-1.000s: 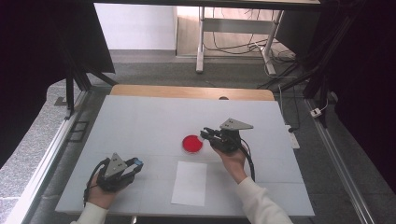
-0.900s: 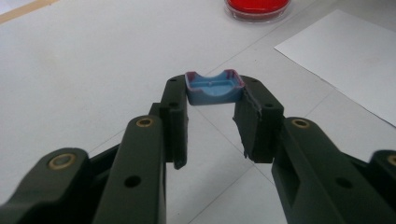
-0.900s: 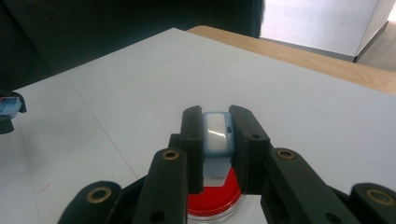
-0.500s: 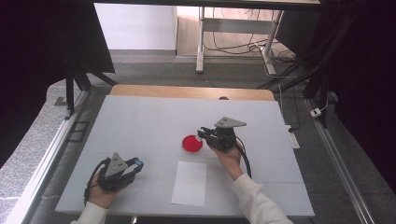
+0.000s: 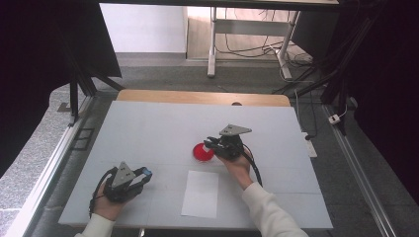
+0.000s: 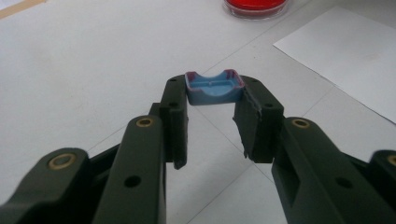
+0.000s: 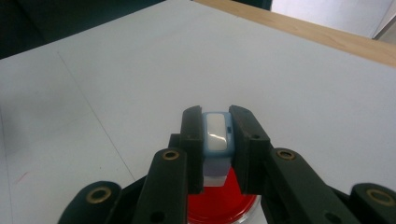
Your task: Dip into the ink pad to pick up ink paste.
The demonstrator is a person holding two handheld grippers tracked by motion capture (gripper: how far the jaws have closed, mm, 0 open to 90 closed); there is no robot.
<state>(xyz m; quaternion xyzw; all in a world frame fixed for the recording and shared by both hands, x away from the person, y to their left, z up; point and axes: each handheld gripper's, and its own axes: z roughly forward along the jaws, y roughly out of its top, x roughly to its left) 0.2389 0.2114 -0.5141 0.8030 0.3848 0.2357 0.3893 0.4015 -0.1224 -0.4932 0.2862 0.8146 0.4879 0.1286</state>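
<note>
Red is where the action sits: the shallow round red dish (image 5: 202,152) lies mid-counter, and the right tool (image 5: 211,144) now hangs right over its near edge, having slid in toward it and dipped a touch compared with a second ago, when it stood farther off to the dish's right. Its jaws are clamped tight on a small light-blue plastic piece with a white glossy face (image 7: 217,135), held upright between the pads, the red dish (image 7: 224,205) directly beneath in the right gripper view. Over on the near left of the pale grey counter (image 5: 148,128), the left tool (image 5: 143,174) has not budged; it too is closed on something, a small blue cap-like plastic piece with a purplish rim (image 6: 214,87), pinched at the tips just above the surface. Between the two hands a white paper sheet (image 5: 200,193) lies flat, just in front of the dish, exactly where it was before.
</note>
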